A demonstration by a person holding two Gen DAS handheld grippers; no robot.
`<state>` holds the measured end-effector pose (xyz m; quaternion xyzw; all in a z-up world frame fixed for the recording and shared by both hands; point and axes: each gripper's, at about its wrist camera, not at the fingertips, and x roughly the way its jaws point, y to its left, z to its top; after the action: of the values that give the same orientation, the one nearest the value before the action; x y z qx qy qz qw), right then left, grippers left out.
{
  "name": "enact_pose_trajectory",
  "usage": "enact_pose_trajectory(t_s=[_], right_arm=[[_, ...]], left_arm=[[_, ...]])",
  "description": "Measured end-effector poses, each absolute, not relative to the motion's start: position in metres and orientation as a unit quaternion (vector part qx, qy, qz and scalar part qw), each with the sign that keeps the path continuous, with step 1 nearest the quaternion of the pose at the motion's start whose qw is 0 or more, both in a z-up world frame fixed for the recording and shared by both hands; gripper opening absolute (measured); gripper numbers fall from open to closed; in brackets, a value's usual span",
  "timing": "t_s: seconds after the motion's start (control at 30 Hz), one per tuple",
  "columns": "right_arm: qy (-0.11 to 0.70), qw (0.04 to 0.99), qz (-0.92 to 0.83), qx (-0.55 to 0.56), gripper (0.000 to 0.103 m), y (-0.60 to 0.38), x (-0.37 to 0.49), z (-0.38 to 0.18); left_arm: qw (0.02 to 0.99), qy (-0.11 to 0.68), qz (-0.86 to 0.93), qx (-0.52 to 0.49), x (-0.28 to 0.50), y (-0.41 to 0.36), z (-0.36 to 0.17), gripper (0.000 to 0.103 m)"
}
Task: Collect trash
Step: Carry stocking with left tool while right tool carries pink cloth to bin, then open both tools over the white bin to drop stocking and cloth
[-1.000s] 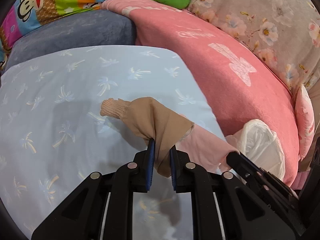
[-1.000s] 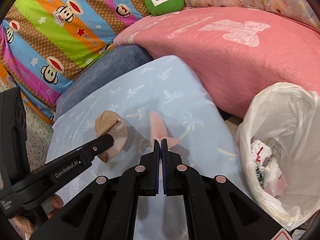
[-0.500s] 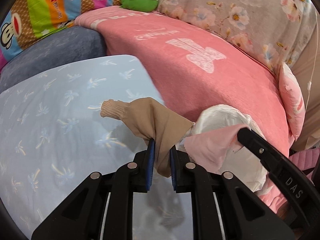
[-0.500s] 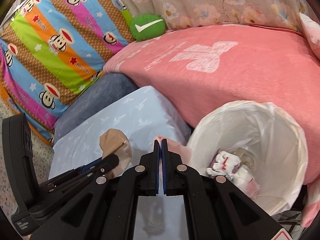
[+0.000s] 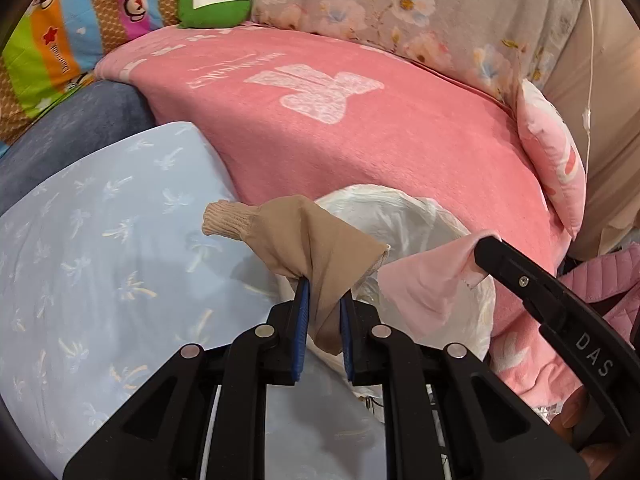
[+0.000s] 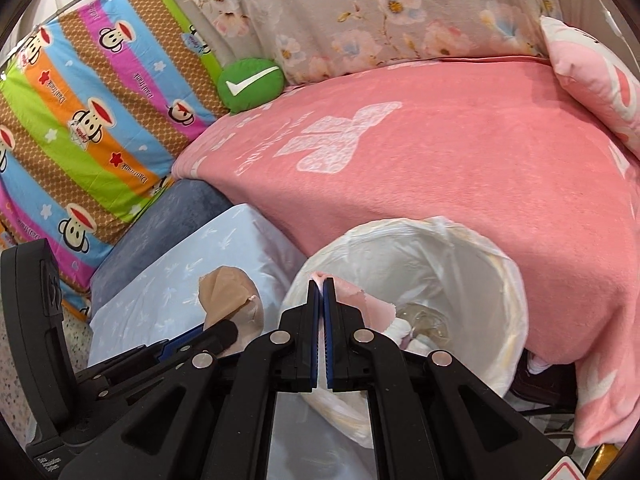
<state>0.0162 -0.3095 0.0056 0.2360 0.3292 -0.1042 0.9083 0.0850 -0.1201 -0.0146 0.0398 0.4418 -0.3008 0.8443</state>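
Both loads have travelled from the blue sheet (image 5: 100,248) to the bin (image 6: 472,276): left gripper (image 5: 322,300) clamping the tan sock (image 5: 316,248), right gripper (image 6: 319,292) pinching the pink scrap (image 6: 360,304) over its rim, ready for release.

Home bedroom, pink blanket (image 6: 460,184), cartoon bedding (image 6: 80,120), pillow (image 6: 592,76)

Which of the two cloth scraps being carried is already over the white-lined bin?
The pink cloth scrap in the right gripper: it hangs over the white-lined bin, while the tan stocking-like scrap is beside it, over the pale-blue sheet.
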Motion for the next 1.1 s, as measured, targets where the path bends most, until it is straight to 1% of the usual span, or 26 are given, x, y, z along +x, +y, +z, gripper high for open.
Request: enact_pose_trajectory(t_s=[0.33, 0.43, 0.47, 0.5, 0.53, 0.57, 0.6, 0.63, 0.73, 0.9, 0.97, 1.03, 1.1], right_arm=[[0.329, 0.903, -0.128, 0.245, 0.003, -0.335, 0.000, -0.001], [0.329, 0.902, -0.133, 0.246, 0.007, -0.338, 0.000, -0.002], [0.328, 0.902, -0.136, 0.245, 0.009, -0.338, 0.000, -0.003], [0.328, 0.902, -0.137, 0.245, 0.009, -0.339, 0.000, -0.003], [0.329, 0.901, -0.135, 0.247, 0.009, -0.340, 0.000, -0.004], [0.331, 0.901, -0.135, 0.247, 0.009, -0.340, 0.001, -0.005], [0.332, 0.901, -0.134, 0.245, 0.009, -0.339, 0.002, -0.006], [0.335, 0.900, -0.133, 0.244, 0.009, -0.338, 0.003, -0.007], [0.341, 0.900, -0.128, 0.240, 0.010, -0.334, 0.005, -0.009], [0.351, 0.901, -0.119, 0.225, 0.019, -0.324, 0.007, -0.011], [0.356, 0.902, -0.119, 0.215, 0.020, -0.320, 0.006, -0.012], [0.361, 0.901, -0.119, 0.208, 0.023, -0.316, 0.005, -0.012], [0.364, 0.901, -0.119, 0.202, 0.029, -0.314, 0.004, -0.013]], left_arm=[[0.835, 0.442, -0.322, 0.063, 0.080, -0.158, -0.015, 0.016], [0.835, 0.441, -0.322, 0.068, 0.081, -0.164, -0.015, 0.017], [0.836, 0.441, -0.319, 0.068, 0.082, -0.165, -0.014, 0.025], [0.837, 0.441, -0.317, 0.066, 0.082, -0.165, -0.014, 0.035], [0.840, 0.439, -0.312, 0.062, 0.082, -0.163, -0.014, 0.042], [0.843, 0.437, -0.306, 0.060, 0.082, -0.162, -0.014, 0.053], [0.847, 0.435, -0.301, 0.059, 0.082, -0.160, -0.013, 0.060], [0.850, 0.433, -0.296, 0.059, 0.082, -0.158, -0.013, 0.061], [0.853, 0.432, -0.287, 0.058, 0.083, -0.153, -0.014, 0.062], [0.859, 0.431, -0.269, 0.059, 0.082, -0.142, -0.017, 0.062], [0.861, 0.431, -0.262, 0.059, 0.081, -0.137, -0.018, 0.062], [0.863, 0.431, -0.257, 0.060, 0.080, -0.133, -0.020, 0.062], [0.863, 0.434, -0.251, 0.059, 0.079, -0.128, -0.022, 0.062]])
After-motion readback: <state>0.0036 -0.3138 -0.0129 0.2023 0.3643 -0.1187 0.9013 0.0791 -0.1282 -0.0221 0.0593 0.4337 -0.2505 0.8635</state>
